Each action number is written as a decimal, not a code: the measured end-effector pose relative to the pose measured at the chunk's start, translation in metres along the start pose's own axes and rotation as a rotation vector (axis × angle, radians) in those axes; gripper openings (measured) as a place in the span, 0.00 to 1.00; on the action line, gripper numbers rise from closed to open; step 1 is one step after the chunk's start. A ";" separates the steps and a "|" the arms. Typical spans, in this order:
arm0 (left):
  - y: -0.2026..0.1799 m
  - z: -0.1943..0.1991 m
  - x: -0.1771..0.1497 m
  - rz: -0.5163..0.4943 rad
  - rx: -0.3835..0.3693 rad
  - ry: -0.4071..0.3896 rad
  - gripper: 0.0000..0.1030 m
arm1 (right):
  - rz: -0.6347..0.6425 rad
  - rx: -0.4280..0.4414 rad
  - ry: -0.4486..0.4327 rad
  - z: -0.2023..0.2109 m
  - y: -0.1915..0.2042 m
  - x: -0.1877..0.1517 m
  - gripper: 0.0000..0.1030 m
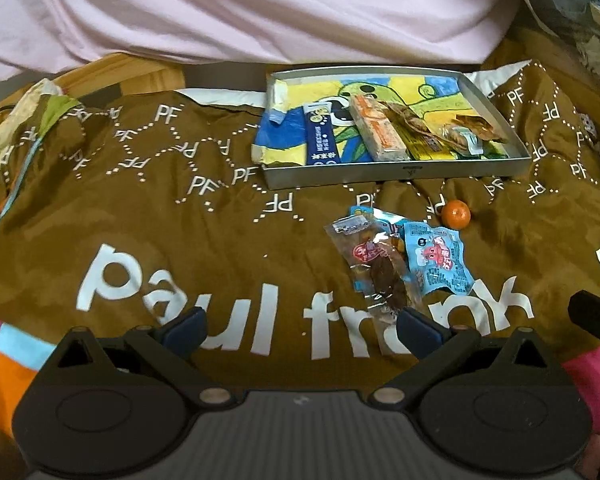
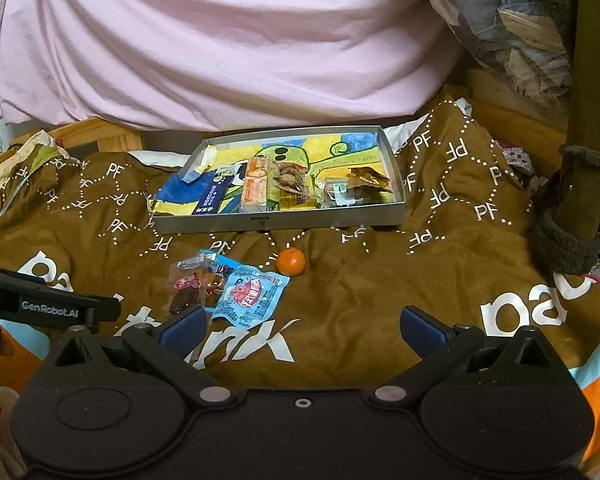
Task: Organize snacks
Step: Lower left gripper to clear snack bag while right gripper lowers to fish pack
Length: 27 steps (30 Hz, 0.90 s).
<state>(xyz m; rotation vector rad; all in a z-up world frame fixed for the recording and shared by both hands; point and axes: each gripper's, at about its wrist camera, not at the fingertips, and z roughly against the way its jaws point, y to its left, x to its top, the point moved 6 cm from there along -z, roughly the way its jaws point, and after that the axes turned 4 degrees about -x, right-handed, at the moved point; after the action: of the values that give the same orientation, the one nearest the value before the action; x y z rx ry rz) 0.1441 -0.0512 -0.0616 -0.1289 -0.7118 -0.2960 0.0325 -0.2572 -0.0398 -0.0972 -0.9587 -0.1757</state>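
Both sets of tongs hung released above a brown blanket [image 1: 180, 240] printed with "paul frank" lettering and small "PF" marks; the left tongs [image 1: 300, 330] and the right tongs [image 2: 302, 326] each had their blue pads spread wide with nothing between them. Toward the far side of the blanket lay a shallow grey tray [image 2: 276, 224], lined with a bright yellow, blue and green cartoon sheet. Inside it sat several snacks: a blue stick packet [image 1: 320, 136] at the left, an orange-and-white wrapped bar [image 1: 376, 128] beside it, and brownish wrapped pieces [image 1: 476, 128] toward the right end. On the blanket just in front of the tray, outside it, lay a small orange fruit [image 2: 291, 261]. Near the fruit, a little closer to the tongs, were a light blue packet [image 2: 250, 294] with a red cartoon figure and a clear packet [image 1: 374, 268] holding dark brown pieces, the two touching and partly overlapping. Pink bedding [image 2: 220, 40] was bunched behind the tray.
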 end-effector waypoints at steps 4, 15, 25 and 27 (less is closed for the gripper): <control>0.000 -0.011 0.002 0.003 -0.018 0.010 1.00 | 0.013 -0.002 0.013 -0.008 0.001 0.003 0.99; 0.013 -0.024 0.008 0.061 -0.015 0.008 1.00 | 0.144 0.000 0.001 -0.026 0.008 0.017 0.99; 0.017 -0.026 0.016 0.090 -0.016 -0.025 1.00 | 0.225 0.093 -0.045 -0.047 0.021 0.032 0.99; 0.018 -0.029 0.016 0.093 -0.012 -0.023 1.00 | 0.227 0.110 -0.039 -0.053 0.023 0.032 0.99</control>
<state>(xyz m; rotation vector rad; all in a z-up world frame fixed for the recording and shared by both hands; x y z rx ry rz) 0.1796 -0.0442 -0.0730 -0.1761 -0.7244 -0.2102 0.0974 -0.2462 -0.0437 -0.1072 -0.9867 0.0884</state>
